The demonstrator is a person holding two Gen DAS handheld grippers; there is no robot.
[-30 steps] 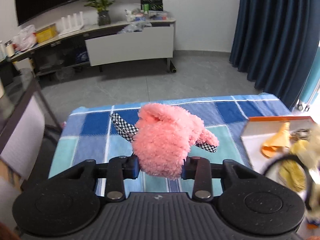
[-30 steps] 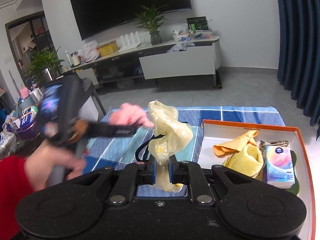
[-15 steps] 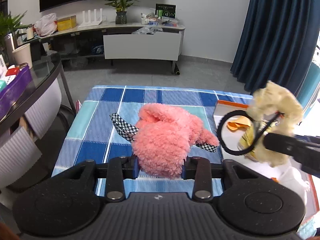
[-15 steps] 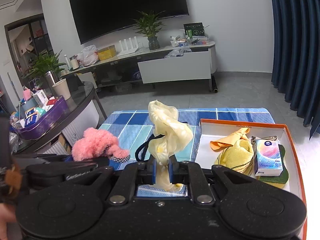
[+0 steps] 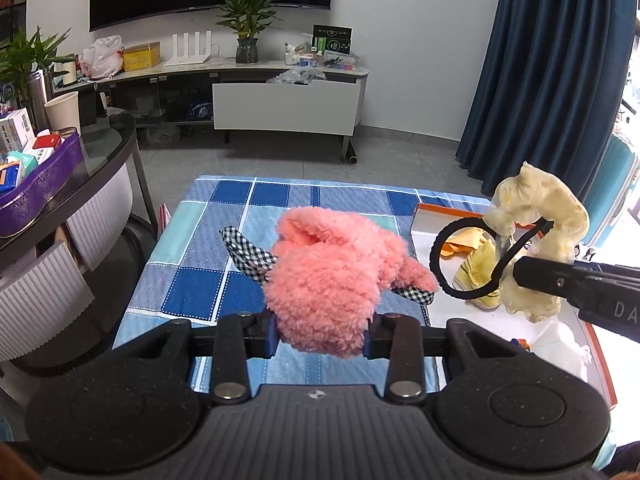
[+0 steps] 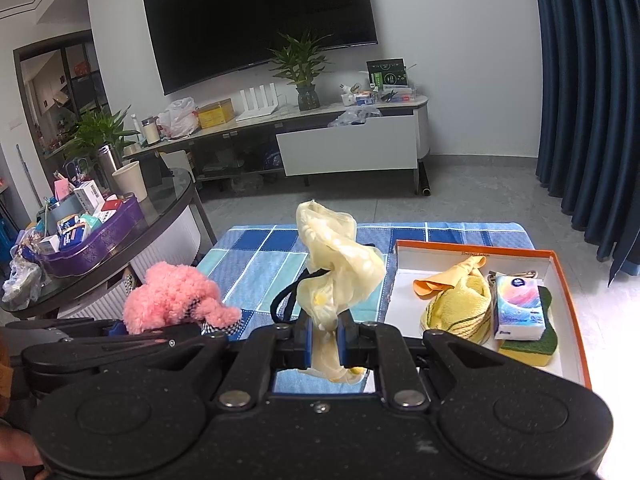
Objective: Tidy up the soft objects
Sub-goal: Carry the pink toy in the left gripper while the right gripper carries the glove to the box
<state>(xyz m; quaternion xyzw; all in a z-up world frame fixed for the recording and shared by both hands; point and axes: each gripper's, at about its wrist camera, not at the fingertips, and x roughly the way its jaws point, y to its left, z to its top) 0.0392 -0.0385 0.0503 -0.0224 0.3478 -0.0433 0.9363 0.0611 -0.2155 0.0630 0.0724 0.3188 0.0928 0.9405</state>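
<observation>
Left wrist view has our left gripper (image 5: pixel 320 330) with its jaws pinching a pink fluffy toy (image 5: pixel 332 272) from both sides, lifted above the blue checked cloth (image 5: pixel 224 248) on the worktop. The toy's checked ribbon (image 5: pixel 248 254) sticks out to the left. To the right, our right gripper (image 5: pixel 532 276) comes in from the side, its jaws pressed together on a pale yellow cloth (image 5: pixel 536 216) from which a black loop (image 5: pixel 460 260) hangs.

From the right wrist view we see the same yellow cloth (image 6: pixel 340 272) rising upright out of the right gripper (image 6: pixel 326 338), its long axis standing nearly vertical, with the orange-edged box (image 6: pixel 568 280) lying just to the right. The box already holds a yellow towel (image 6: pixel 460 308), a tissue packet (image 6: pixel 518 306) and a sponge (image 6: pixel 532 346).

We judge the right hand to be nearer the box: its cloth only has to travel a little right and forward to be over the free white floor at the box's left end. The pink toy (image 6: pixel 172 296) sits farther left, on the other side of the yellow cloth, so our left hand has farther to travel to reach the box.
</observation>
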